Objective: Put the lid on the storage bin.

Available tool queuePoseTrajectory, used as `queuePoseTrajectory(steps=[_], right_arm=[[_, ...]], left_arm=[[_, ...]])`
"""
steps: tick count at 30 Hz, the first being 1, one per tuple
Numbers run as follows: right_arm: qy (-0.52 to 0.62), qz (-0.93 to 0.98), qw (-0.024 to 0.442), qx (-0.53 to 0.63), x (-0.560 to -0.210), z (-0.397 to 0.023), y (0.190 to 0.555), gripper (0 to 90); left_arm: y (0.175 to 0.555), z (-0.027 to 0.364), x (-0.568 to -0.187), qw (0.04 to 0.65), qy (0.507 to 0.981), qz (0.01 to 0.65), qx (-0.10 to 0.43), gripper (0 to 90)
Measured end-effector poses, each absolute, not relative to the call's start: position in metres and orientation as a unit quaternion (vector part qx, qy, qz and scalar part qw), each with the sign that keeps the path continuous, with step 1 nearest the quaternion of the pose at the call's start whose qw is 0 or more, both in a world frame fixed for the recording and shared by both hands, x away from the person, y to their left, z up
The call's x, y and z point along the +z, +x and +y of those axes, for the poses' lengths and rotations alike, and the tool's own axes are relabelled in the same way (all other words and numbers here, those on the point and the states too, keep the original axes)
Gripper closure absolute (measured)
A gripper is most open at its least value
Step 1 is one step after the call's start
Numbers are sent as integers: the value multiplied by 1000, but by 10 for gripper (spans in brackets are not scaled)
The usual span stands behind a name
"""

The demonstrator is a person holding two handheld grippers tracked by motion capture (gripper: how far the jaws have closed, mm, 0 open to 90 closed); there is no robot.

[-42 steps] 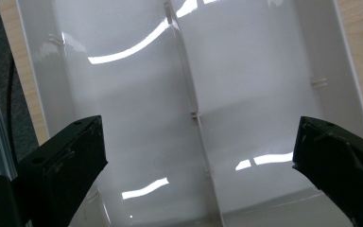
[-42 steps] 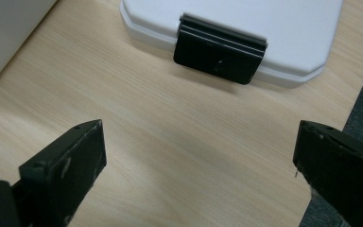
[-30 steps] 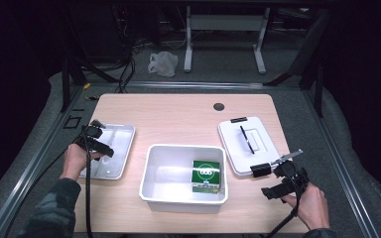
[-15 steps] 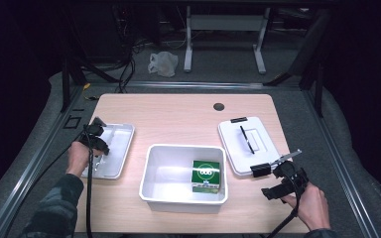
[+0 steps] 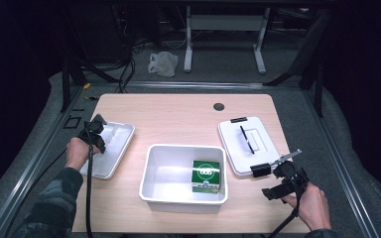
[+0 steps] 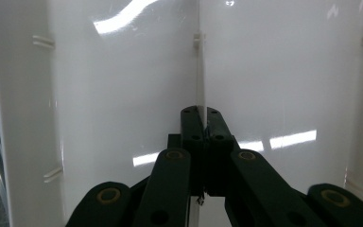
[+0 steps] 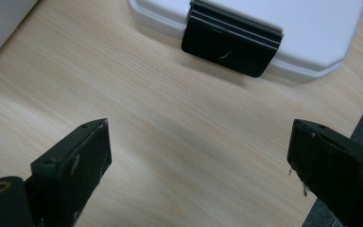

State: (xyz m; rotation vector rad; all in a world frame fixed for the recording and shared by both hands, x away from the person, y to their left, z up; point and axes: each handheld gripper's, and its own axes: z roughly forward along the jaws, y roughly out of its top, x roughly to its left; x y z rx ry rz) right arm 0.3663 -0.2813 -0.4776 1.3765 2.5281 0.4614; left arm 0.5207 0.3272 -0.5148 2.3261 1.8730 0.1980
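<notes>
Leftward, left gripper (image 6: 202, 124) pinched on the white tray's (image 5: 120, 144) thin divider (image 6: 199, 71); right gripper (image 7: 198, 161) wide apart over bare table (image 7: 170, 127).

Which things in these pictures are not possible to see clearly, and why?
- Green box in the white bin, high view: its print is too small to read.
- White tray, high view: the left gripper and hand cover part of it.
- Left gripper view: jaws together on a thin divider; the contact is hidden.
- White lid, right gripper view: cut off by the top edge.
</notes>
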Motion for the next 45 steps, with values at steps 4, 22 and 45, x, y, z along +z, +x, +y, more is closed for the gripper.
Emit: queuePoseTrajectory(steps=[4, 22, 45], right_arm=[[469, 862, 112, 158, -477, -282, 366, 67], [462, 866, 112, 158, -477, -280, 365, 68], [454, 871, 105, 154, -479, -278, 365, 68]], left_arm=[[518, 332, -506, 86, 781, 615, 66, 893], [477, 323, -403, 157, 869, 462, 80, 893], [428, 177, -349, 134, 970, 171, 109, 893]])
